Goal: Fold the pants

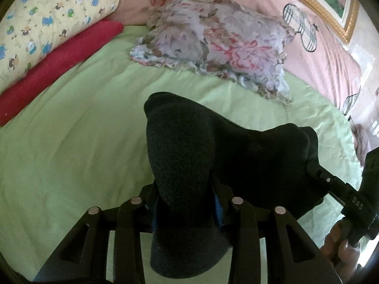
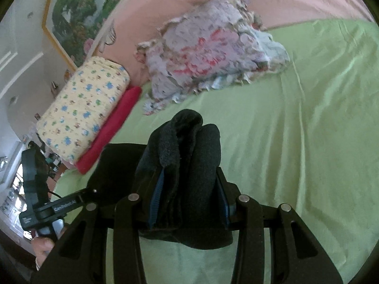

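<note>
The dark fleece pants (image 1: 189, 146) hang bunched above the green bed sheet (image 1: 71, 142), stretched between both grippers. My left gripper (image 1: 187, 189) is shut on a thick wad of the cloth, which covers its blue pads and spills down past the fingers. To the right in the left wrist view, my right gripper (image 1: 315, 168) bites the other end of the pants. In the right wrist view the pants (image 2: 189, 146) fill my right gripper (image 2: 189, 189) between the blue pads (image 2: 156, 198). My left gripper (image 2: 90, 190) reaches into the cloth at lower left.
A crumpled floral blanket (image 1: 213, 42) lies at the far side of the bed. A yellow patterned pillow (image 1: 47, 19) rests on a folded red cloth (image 1: 59, 66) at the far left. Pink bedding (image 1: 319, 47) and a gold-framed picture (image 1: 331, 4) stand behind. A hand (image 1: 341, 243) grips the right tool.
</note>
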`<action>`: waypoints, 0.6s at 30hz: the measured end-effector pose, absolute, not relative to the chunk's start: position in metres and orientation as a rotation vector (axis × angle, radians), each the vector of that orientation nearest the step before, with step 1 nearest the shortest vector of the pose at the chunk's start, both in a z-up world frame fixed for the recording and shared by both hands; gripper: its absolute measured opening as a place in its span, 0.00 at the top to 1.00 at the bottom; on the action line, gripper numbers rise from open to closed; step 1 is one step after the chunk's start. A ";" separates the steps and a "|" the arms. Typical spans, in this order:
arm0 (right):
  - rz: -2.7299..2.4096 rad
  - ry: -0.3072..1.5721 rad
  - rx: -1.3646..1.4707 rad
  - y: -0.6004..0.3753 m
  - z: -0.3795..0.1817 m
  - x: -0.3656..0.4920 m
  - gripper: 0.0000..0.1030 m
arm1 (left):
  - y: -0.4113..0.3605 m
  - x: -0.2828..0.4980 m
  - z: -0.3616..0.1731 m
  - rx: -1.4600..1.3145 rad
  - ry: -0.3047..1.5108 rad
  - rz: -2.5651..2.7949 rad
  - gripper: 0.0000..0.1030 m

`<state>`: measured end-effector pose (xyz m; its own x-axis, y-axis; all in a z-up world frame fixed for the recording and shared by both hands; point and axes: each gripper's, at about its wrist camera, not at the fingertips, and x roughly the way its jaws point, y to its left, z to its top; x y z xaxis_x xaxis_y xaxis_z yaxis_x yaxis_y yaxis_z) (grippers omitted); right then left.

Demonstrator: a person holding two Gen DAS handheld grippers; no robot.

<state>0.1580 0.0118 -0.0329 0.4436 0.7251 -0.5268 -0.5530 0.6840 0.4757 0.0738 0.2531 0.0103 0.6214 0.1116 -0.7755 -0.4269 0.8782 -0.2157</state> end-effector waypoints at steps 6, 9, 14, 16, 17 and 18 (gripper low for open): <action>0.711 0.769 0.210 0.002 -0.049 0.166 0.49 | 0.258 0.067 -0.002 -0.388 0.848 0.339 0.37; 0.704 0.750 0.188 0.000 -0.051 0.166 0.47 | 0.258 0.062 -0.007 -0.388 0.847 0.350 0.30; 0.669 0.733 0.156 -0.001 -0.054 0.167 0.39 | 0.261 0.055 -0.009 -0.401 0.848 0.349 0.25; 0.669 0.744 0.188 -0.006 -0.056 0.170 0.39 | 0.260 0.052 -0.007 -0.400 0.850 0.350 0.24; 0.665 0.742 0.198 -0.008 -0.057 0.170 0.39 | 0.259 0.049 -0.005 -0.393 0.850 0.356 0.22; 0.655 0.737 0.212 -0.012 -0.057 0.170 0.39 | 0.258 0.047 -0.004 -0.387 0.851 0.361 0.22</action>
<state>0.1697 -0.0118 -0.0568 0.5541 0.6208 -0.5546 -0.4777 0.7827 0.3990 0.0473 0.2578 -0.0037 0.6075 0.1524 -0.7796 -0.4547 0.8715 -0.1839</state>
